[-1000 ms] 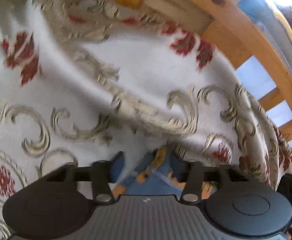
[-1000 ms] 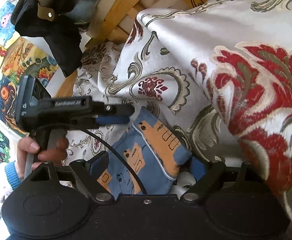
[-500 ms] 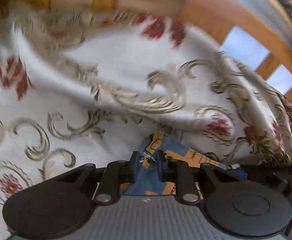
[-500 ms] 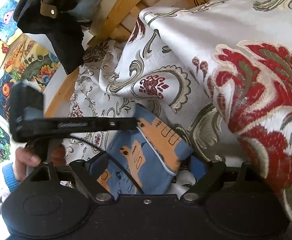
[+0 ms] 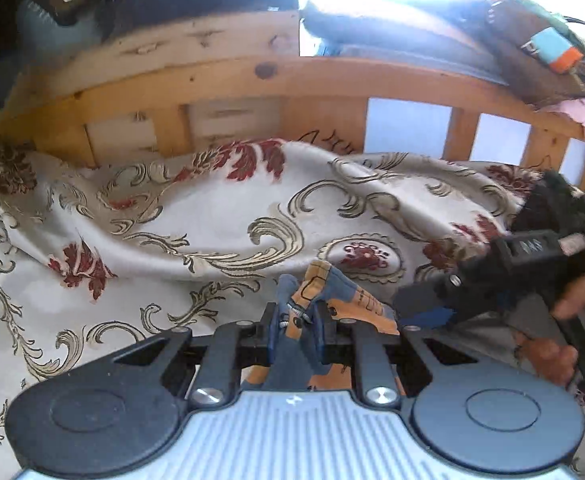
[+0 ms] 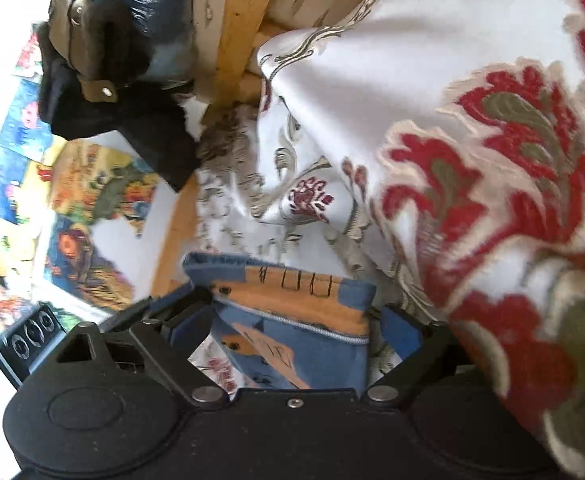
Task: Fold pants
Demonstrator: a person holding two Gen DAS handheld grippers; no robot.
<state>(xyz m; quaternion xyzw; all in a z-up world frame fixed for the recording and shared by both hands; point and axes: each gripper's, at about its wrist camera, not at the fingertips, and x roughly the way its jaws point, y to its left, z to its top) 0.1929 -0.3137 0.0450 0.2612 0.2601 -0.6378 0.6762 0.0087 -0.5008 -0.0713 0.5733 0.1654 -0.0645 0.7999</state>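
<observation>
We find the left gripper [image 5: 298,330] clamped tight on a bunched fold of the pants [image 5: 324,292]. The right gripper [image 6: 292,320] stands wide apart, astride them, gripping nothing. Pants lie on the bedspread [image 5: 212,216] near the wooden rail [image 5: 332,76].

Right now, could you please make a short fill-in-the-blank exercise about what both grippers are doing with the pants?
1. The left gripper is ____ on a bunched fold of the pants.
2. The right gripper is ____, its fingers on either side of the pants.
3. The pants are blue with ____ patches.
4. The pants lie on a floral bedspread in front of a ____ bed rail.

Missing words: shut; open; orange; wooden
</observation>
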